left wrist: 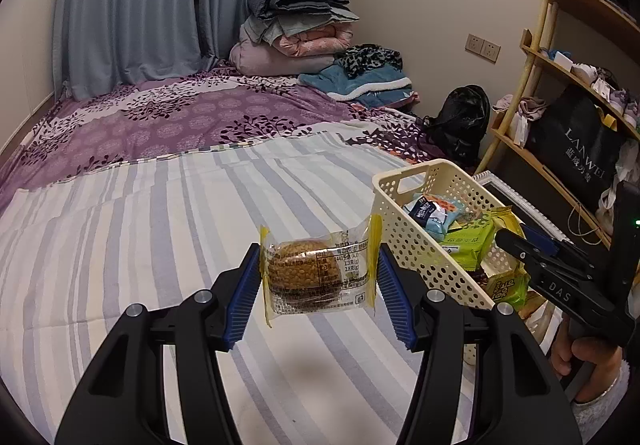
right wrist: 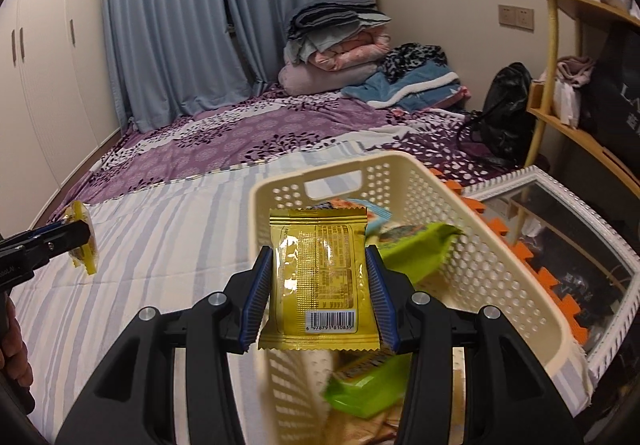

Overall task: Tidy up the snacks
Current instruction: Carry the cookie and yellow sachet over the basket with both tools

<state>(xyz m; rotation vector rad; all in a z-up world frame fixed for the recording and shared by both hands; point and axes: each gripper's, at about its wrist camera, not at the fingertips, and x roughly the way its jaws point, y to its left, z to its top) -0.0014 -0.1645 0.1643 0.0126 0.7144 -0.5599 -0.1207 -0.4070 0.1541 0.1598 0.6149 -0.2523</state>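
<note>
Crinkly, light wrappers: my left gripper clamps the cake packet by its edges, my right gripper the gold sachet, probably slippery.

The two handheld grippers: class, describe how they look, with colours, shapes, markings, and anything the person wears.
Both the left gripper and the right gripper are matte black plastic with two angular fingers, silver round pivot bolts and blue ribbed pads. From the left wrist view, the right gripper's side carries pale letters reading DAS, with a small green light behind. The hand gripping it shows a fuzzy pale sleeve cuff.
</note>
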